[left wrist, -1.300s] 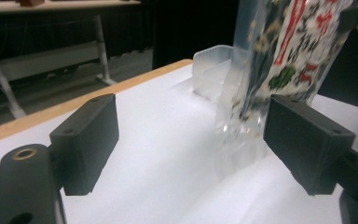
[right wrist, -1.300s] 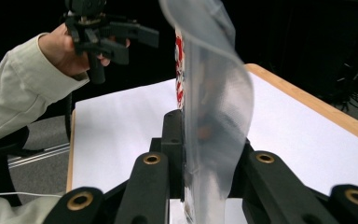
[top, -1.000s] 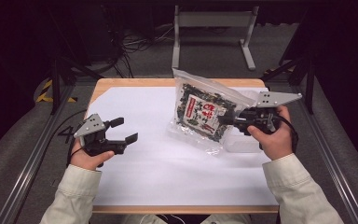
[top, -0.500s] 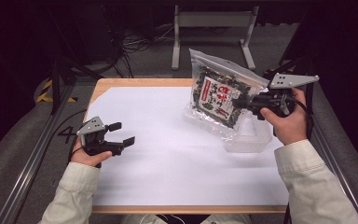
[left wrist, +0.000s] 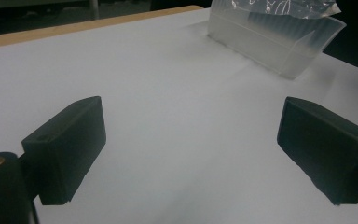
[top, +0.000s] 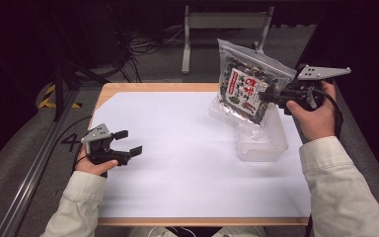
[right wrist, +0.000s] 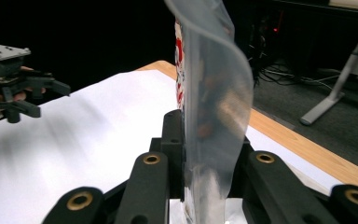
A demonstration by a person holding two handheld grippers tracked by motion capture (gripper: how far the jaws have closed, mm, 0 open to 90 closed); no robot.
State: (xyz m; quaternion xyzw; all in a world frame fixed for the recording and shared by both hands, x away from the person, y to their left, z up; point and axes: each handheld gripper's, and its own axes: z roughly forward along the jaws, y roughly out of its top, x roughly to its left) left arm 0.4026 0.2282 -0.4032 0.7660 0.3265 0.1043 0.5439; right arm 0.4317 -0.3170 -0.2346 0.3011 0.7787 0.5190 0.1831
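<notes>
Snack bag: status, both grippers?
Right gripper shut on the snack bag, lifted above the clear tray. Left gripper empty, jaws just opening, low over the white table. Nothing in the way.

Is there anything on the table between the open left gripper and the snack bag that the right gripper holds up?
Nothing visible blocks the way. Between the left gripper and the snack bag lies bare white table. The clear plastic tray sits under the bag, not in front of it. The right gripper is shut on the bag's edge.

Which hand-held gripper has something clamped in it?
The right hand-held gripper: its jaws are shut on the edge of the snack bag, lifted over the clear tray. The left hand-held gripper stands open with nothing between its jaws.
</notes>
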